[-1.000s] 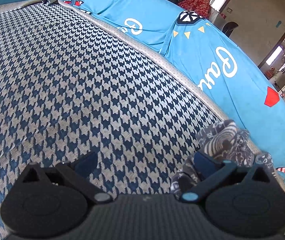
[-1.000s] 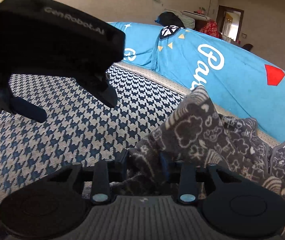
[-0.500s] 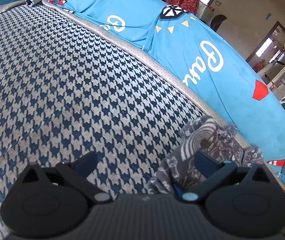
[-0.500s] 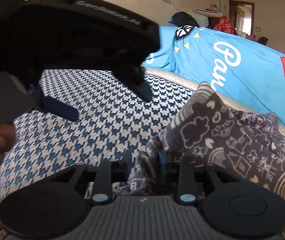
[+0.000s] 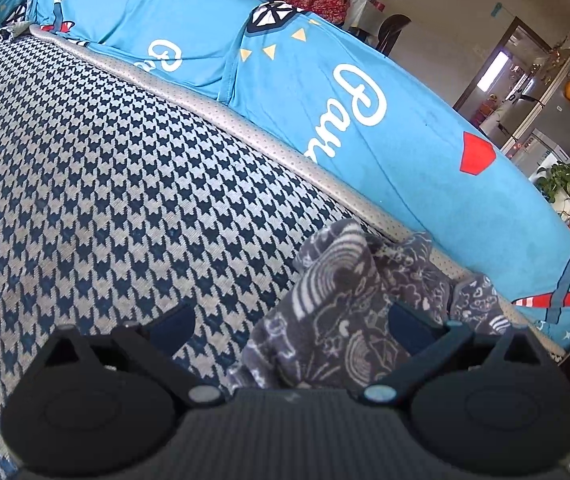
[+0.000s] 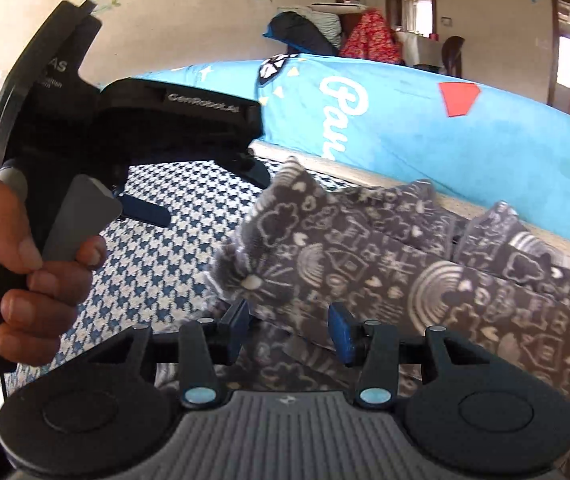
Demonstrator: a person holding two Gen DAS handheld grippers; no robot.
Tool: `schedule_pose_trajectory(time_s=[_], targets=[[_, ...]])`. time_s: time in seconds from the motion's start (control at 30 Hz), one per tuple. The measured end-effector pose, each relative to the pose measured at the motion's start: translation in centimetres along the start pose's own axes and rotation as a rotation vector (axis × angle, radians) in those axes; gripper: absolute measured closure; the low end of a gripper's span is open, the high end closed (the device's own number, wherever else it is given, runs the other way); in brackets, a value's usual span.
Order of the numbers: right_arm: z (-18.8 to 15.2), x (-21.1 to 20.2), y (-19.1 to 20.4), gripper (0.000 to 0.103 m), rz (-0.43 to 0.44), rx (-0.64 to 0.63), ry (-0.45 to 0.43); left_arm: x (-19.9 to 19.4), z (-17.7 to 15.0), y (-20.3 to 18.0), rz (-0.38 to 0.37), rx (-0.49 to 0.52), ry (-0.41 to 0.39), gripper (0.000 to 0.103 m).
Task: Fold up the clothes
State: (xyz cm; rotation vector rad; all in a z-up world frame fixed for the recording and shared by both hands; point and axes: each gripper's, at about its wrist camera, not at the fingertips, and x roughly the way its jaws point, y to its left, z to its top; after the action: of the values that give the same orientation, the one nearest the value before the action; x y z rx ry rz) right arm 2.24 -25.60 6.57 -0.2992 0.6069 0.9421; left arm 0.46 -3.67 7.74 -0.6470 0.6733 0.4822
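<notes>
Grey patterned garment [image 6: 385, 264]: on houndstooth seat cushion [image 5: 105, 184], bunched against grey piping and blue printed cover [image 5: 385, 152] at the back; one corner standing up, layers rumpled, no flat edges or square shape visible. Judged not folded as it lies; stage otherwise unsettled, since such a heap would fit either a garment being spread out or one mid-fold with a flap coming over. Right gripper [image 6: 291, 322]: jaws parted, cloth lying between and just beyond the blue pads, nothing pinched. Left gripper [image 5: 289, 324]: jaws wide apart, grasping nothing, garment edge between its fingers in its own view; seen from the right wrist, held by a hand [image 6: 33, 272] above the cushion. Writing: "CenRobot.AI" moulded on left gripper body; partial white script "Pau" on blue cover; smaller lettering on the handle disc unreadable.
</notes>
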Motion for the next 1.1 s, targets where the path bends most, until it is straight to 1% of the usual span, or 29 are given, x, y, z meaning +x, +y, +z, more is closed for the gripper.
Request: schedule_pose_trajectory(time_s=[0.23,0.43,0.57,0.67,0.73,0.8,0.9,0.97,1.1], targets=[[-0.6,-2.6,-6.8,0.057,-0.115,0.161,-0.020,1.6,-0.4,-1.2,0.013,0.025,0.013,0.000],[-1.9,-4.0,-11.0,0.057,-0.172,0.280,-0.011,2.8,-0.4,-2.0,0.039,0.038,-0.006,0.000],[-2.3,-4.7,-12.6,0.057,-0.194,0.296,-0.019,3.7,0.1,-1.8,0.076,0.028,-0.012,0.000],[-2.5,-5.1,-14.0,0.057,-0.202,0.330,-0.029,4.7,0.6,-0.9,0.134,0.012,-0.010,0.000],[-2.6,-5.3,-14.7,0.057,-0.205,0.352,-0.045,5.3,0.9,0.0,0.161,0.001,-0.010,0.000],[-2.7,-5.3,-15.3,0.057,-0.213,0.364,-0.042,6.1,1.0,0.7,0.176,-0.002,0.003,0.000],[-3.0,-4.9,-15.9,0.058,-0.221,0.368,-0.024,7.3,0.9,1.4,0.200,0.004,0.025,0.000],[-3.1,-4.4,-16.0,0.058,-0.240,0.357,0.006,7.6,0.8,1.6,0.212,0.010,0.021,0.000],[-3.6,-3.4,-16.4,0.057,-0.244,0.365,0.059,7.7,0.9,1.7,0.212,0.012,0.024,0.000]])
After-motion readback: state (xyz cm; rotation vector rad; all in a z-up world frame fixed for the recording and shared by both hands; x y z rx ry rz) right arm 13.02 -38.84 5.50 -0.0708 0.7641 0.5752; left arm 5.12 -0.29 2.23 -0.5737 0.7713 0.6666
